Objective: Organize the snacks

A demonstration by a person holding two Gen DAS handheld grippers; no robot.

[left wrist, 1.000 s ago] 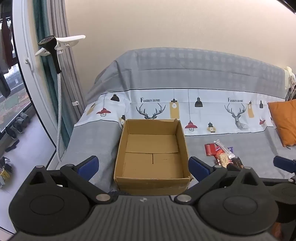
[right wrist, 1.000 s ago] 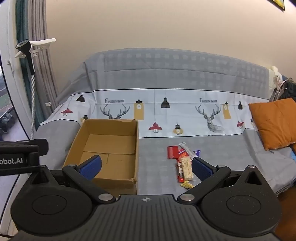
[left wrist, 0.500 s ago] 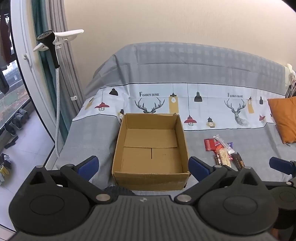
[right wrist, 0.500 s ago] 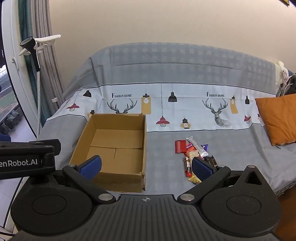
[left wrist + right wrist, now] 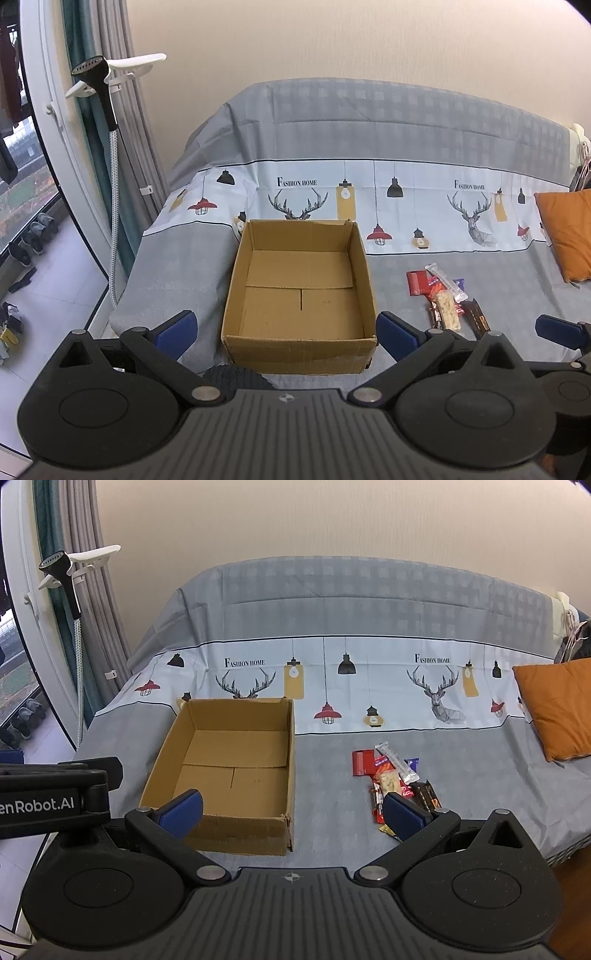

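You see a plain brown box point(image 5: 299, 291) on a grey cover point(image 5: 369, 122) with a white band of antlers and lamps. Right of the box: red, cream and dark-brown snacks point(image 5: 395, 779), then an orange cushion point(image 5: 557, 709).

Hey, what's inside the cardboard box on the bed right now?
Nothing: the cardboard box shows only its bare folded bottom flaps. The snack packets lie in a pile on the grey cover to its right. The strip just behind the near wall is hidden in the right wrist view.
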